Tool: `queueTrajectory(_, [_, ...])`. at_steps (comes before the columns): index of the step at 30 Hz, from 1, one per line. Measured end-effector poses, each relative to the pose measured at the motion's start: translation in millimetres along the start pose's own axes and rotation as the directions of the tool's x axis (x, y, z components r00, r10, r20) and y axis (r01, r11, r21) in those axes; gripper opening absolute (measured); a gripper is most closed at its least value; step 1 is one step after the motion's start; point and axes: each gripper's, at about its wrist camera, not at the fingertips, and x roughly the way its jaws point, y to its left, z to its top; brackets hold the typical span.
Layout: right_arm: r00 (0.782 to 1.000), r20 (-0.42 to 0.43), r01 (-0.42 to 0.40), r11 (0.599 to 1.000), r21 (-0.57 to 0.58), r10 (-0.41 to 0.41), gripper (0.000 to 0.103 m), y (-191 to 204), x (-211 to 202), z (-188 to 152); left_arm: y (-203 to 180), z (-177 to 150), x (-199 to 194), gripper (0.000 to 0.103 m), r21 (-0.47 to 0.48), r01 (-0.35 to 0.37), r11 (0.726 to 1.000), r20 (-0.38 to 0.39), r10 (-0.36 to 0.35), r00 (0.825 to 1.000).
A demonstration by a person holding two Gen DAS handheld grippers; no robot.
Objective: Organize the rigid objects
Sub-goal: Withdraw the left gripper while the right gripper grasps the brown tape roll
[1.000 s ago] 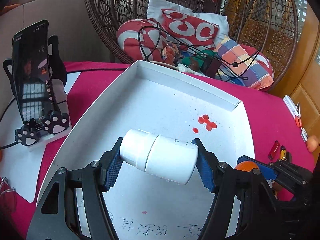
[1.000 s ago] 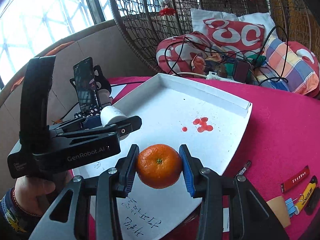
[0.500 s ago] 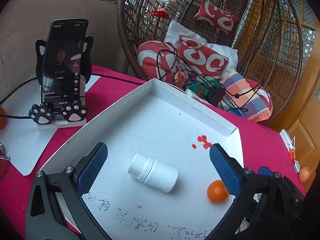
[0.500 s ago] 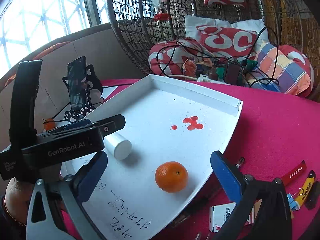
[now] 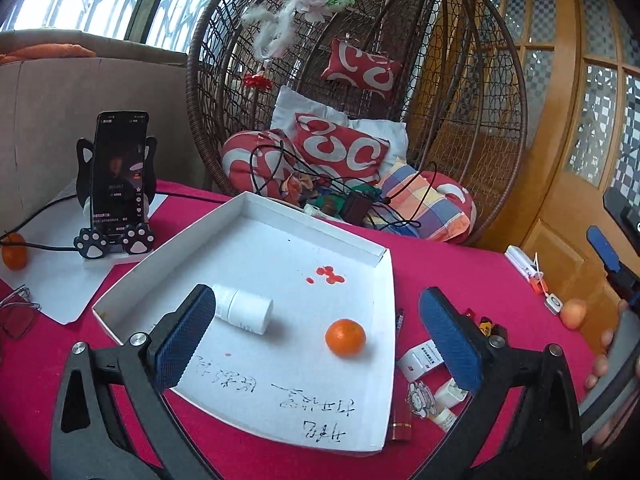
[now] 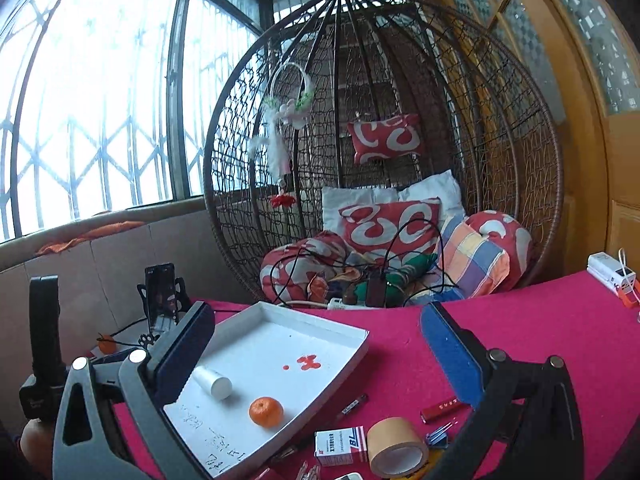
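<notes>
A white pill bottle [image 5: 245, 311] lies on its side in the white cardboard tray [image 5: 312, 236], left of centre. An orange mandarin [image 5: 345, 337] sits in the tray to its right. Both also show in the right wrist view: the bottle [image 6: 212, 382], the mandarin [image 6: 266, 411] and the tray [image 6: 344, 362]. My left gripper [image 5: 316, 340] is open and empty, raised above the tray's near part. My right gripper [image 6: 316, 360] is open and empty, held high and back from the tray.
A phone on a cat-paw stand [image 5: 118, 184] stands left of the tray, with another mandarin [image 5: 15, 256] beside it. A tape roll [image 6: 396, 446], a small box [image 6: 340, 446], pens and clips lie on the red cloth right of the tray. A wicker hanging chair [image 5: 360, 92] stands behind.
Both grippers let go of their loads about a second ago, opened wide, and have since risen and pulled back. The bottle and mandarin now rest in the tray.
</notes>
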Motion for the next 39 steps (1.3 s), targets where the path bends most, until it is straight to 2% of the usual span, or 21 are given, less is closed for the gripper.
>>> queueTrajectory(2, [0.998, 0.054, 0.014, 0.994, 0.105, -0.019, 0.103, -22.6, -14.8, 10.6, -5.2, -7.1, 2.0, 0.103, 0.01, 0.036, 0.999, -0.03, -0.036, 0.999])
queueTrajectory(3, [0.999, 0.022, 0.027, 0.986, 0.166, -0.031, 0.103, -34.5, -14.7, 11.7, -8.4, -10.6, 4.0, 0.103, 0.021, 0.048, 0.999, -0.046, -0.047, 0.998])
queueTrajectory(5, [0.993, -0.118, 0.038, 0.964, 0.262, -0.007, 0.103, -54.6, -4.5, 3.1, -15.3, -16.3, 7.8, 0.103, 0.051, 0.071, 0.996, -0.077, -0.067, 0.995])
queueTrajectory(7, [0.988, -0.151, 0.086, 0.947, 0.31, -0.04, 0.103, -68.0, -7.5, -13.9, -22.7, -20.6, 10.1, 0.103, 0.076, 0.104, 0.992, -0.11, -0.095, 0.989])
queueTrajectory(12, [0.975, -0.136, 0.211, 0.934, 0.288, -0.178, 0.103, -86.0, -40.7, -39.0, -50.0, -32.8, 16.9, 0.103, 0.17, 0.215, 0.962, -0.211, -0.178, 0.961])
queueTrajectory(16, [0.962, -0.163, 0.256, 0.928, 0.27, -0.218, 0.103, -96.9, -46.9, -43.0, -80.9, -50.4, 22.2, 0.103, 0.259, 0.325, 0.91, -0.305, -0.242, 0.921])
queueTrajectory(18, [0.96, -0.178, 0.259, 0.926, 0.276, -0.215, 0.103, -101.9, -47.8, -44.4, -93.7, -59.8, 24.9, 0.103, 0.29, 0.351, 0.89, -0.337, -0.249, 0.908])
queueTrajectory(21, [0.958, -0.188, 0.263, 0.925, 0.275, -0.217, 0.103, -103.4, -49.8, -49.5, -105.2, -70.0, 31.2, 0.103, 0.301, 0.366, 0.881, -0.376, -0.244, 0.894])
queueTrajectory(24, [0.954, -0.207, 0.269, 0.921, 0.282, -0.215, 0.103, -107.9, -50.8, -56.1, -108.0, -70.0, 39.3, 0.103, 0.279, 0.373, 0.885, -0.403, -0.245, 0.882])
queueTrajectory(27, [0.948, -0.238, 0.278, 0.917, 0.287, -0.212, 0.103, -114.3, -48.6, -61.7, -103.4, -67.6, 41.3, 0.103, 0.259, 0.363, 0.895, -0.4, -0.243, 0.884])
queueTrajectory(28, [0.947, -0.256, 0.266, 0.921, 0.284, -0.194, 0.103, -115.8, -44.2, -63.4, -101.0, -66.7, 41.9, 0.103, 0.246, 0.361, 0.9, -0.403, -0.244, 0.882])
queueTrajectory(30, [0.94, -0.323, 0.198, 0.945, 0.26, -0.108, 0.103, -113.5, -27.0, -67.5, -96.4, -65.7, 41.8, 0.103, 0.221, 0.359, 0.907, -0.405, -0.249, 0.88])
queueTrajectory(33, [0.895, -0.446, 0.114, 0.977, 0.178, -0.024, 0.103, -95.1, 5.5, -78.4, -92.7, -63.4, 38.7, 0.103, 0.224, 0.341, 0.913, -0.393, -0.236, 0.889])
queueTrajectory(36, [0.87, -0.494, 0.044, 0.994, 0.097, 0.01, 0.103, -72.3, 31.8, -88.3, -90.5, -61.3, 36.5, 0.103, 0.247, 0.321, 0.914, -0.386, -0.211, 0.898])
queueTrajectory(39, [0.835, -0.549, 0.016, 0.997, 0.071, 0.026, 0.102, -61.8, 57.3, -98.4, -88.5, -59.9, 34.4, 0.103, 0.263, 0.311, 0.913, -0.379, -0.198, 0.904])
